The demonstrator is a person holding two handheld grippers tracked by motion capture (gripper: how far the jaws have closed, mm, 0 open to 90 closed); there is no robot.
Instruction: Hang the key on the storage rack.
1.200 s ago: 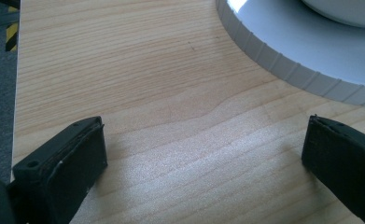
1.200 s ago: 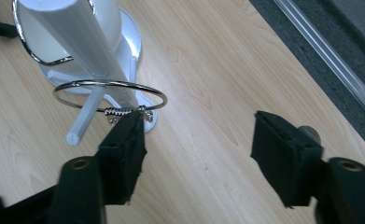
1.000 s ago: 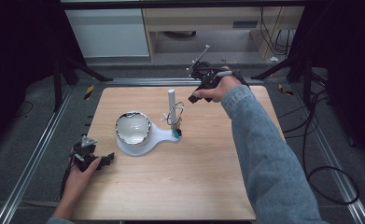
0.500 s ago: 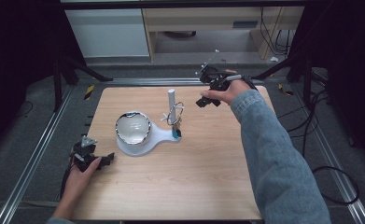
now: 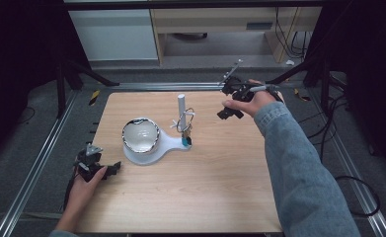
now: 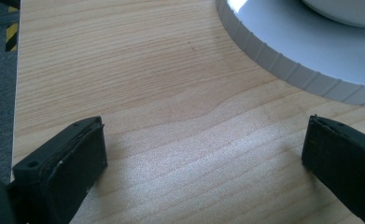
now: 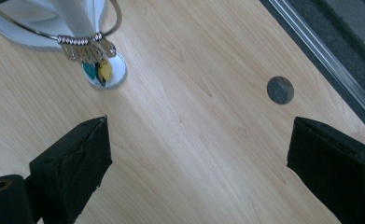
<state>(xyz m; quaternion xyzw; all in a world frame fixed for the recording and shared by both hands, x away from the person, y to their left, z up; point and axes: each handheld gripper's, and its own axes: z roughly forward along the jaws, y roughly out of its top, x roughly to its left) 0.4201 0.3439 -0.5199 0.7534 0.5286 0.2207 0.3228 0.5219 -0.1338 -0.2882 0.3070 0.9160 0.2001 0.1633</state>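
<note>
Wooden table (image 5: pixel 205 187) bears no readable writing; left claw (image 6: pixel 203 158) and right claw (image 7: pixel 199 158) gape wide.

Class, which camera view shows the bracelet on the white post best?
The right gripper view: the bracelet is close, its beads and charms clear. The high view shows it small around the post. The left gripper view shows the stand's base.
</note>
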